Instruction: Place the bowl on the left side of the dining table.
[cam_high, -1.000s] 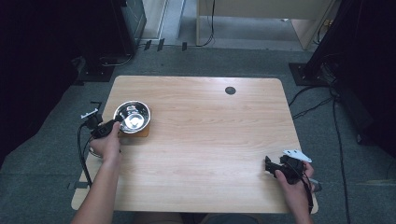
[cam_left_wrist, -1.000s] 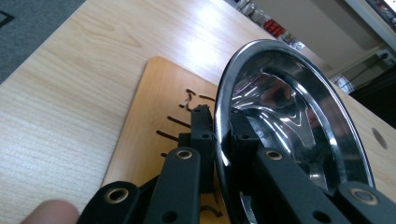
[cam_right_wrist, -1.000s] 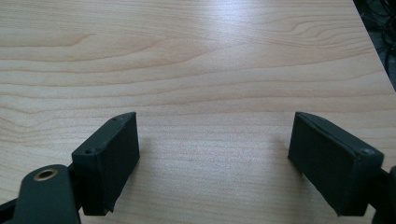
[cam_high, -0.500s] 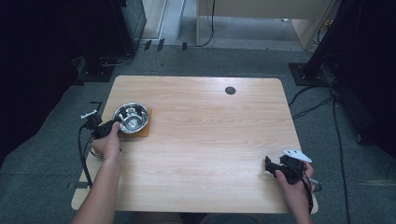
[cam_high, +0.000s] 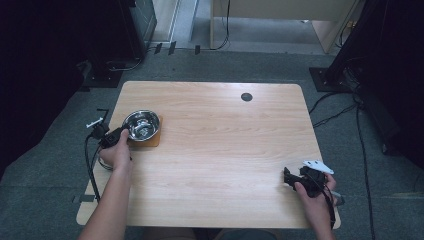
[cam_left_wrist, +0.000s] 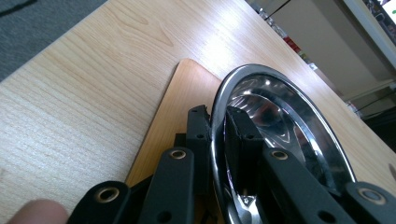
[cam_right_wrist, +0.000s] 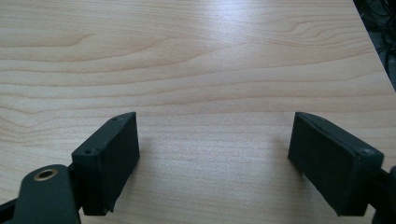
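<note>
**Bowl pinched by its rim on the wooden mat**

The steel bowl (cam_high: 141, 125) is seen near the left edge of the table (cam_high: 225, 165), seated on a thin wooden mat (cam_high: 151, 141). It is gripped by the left gripper (cam_high: 121, 134), whose jaws are closed across the rim: in the left gripper view one pad (cam_left_wrist: 198, 135) lies outside the wall and the other (cam_left_wrist: 243, 140) inside the bowl (cam_left_wrist: 280, 121), the rim (cam_left_wrist: 216, 140) running between them. The jaws have just been easing apart slightly, yet the rim appears to be pressed from both sides. A rim pinch is judged to be chosen because the wall is thin and the bowl too wide to be spanned whole.

The right gripper (cam_high: 289, 176) is kept near the table's right front corner, well apart from the bowl. Its jaws are spread wide over bare wood with nothing between them, apparently parked out of the way while the work is done by the left hand (cam_high: 117, 155).
</note>
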